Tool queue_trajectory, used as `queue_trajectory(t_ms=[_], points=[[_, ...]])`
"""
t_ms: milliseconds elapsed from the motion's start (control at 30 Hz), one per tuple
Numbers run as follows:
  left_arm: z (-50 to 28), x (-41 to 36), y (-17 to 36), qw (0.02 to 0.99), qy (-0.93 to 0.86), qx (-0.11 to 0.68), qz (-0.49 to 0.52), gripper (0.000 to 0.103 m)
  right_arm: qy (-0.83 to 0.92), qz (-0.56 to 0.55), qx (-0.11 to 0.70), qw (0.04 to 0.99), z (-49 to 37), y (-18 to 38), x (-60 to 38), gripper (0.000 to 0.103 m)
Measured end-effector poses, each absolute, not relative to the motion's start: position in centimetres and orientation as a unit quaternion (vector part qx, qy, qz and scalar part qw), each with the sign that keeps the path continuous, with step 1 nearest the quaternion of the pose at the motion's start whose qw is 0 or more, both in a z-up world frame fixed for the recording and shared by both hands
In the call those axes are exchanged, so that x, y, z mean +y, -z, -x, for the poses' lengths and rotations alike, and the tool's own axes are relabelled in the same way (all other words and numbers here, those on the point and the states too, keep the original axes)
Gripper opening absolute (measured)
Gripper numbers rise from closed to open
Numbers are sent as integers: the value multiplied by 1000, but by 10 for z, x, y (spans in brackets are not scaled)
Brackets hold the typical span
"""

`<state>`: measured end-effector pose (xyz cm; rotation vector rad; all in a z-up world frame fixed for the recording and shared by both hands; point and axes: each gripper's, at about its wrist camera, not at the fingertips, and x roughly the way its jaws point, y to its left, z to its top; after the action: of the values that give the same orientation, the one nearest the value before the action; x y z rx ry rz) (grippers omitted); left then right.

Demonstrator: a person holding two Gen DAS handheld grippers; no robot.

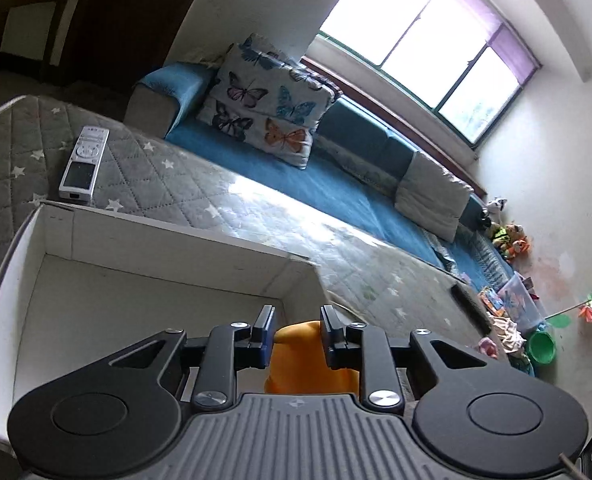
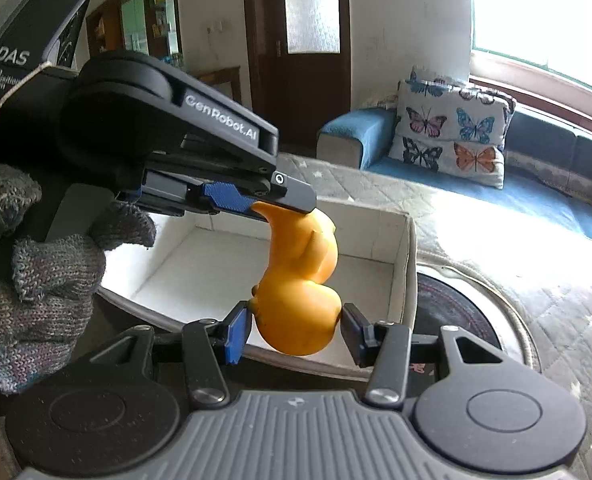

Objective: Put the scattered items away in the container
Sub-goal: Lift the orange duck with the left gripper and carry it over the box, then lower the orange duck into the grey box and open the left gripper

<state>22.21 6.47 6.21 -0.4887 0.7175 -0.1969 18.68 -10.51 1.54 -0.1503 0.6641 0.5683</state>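
An orange rubber duck (image 2: 300, 280) hangs over the white open box (image 2: 400, 240). My left gripper (image 2: 283, 208) is shut on the duck's tail end and holds it from above; in the left wrist view the duck (image 1: 300, 356) sits between its fingers (image 1: 296, 332) over the box (image 1: 143, 248). My right gripper (image 2: 296, 330) has its jaws on both sides of the duck's rounded lower end, close to it or just touching; I cannot tell whether they grip. A silver remote control (image 1: 84, 164) lies on the quilted grey cover beyond the box.
The box sits on a grey star-patterned quilted surface (image 1: 199, 176). A dark round disc (image 2: 456, 300) lies right of the box. A blue sofa with a butterfly cushion (image 1: 267, 100) is behind. Toys and a green bowl (image 1: 540, 346) lie on the floor by the wall.
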Motion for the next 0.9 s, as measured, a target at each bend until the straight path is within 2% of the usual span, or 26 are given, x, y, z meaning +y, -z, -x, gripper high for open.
queue_trajectory(t_ms=[400,800,900], points=[[-261,77,-12,875,74,392,276,25,-265,86,370,886,-221,21,-91,47],[-254,68,-12,878,77,399,252,26,-260,84,359,893,-211,13,-93,47],[-247,68,-19,882,78,392,249,26,-261,81,347,897,-204,4,-97,50]])
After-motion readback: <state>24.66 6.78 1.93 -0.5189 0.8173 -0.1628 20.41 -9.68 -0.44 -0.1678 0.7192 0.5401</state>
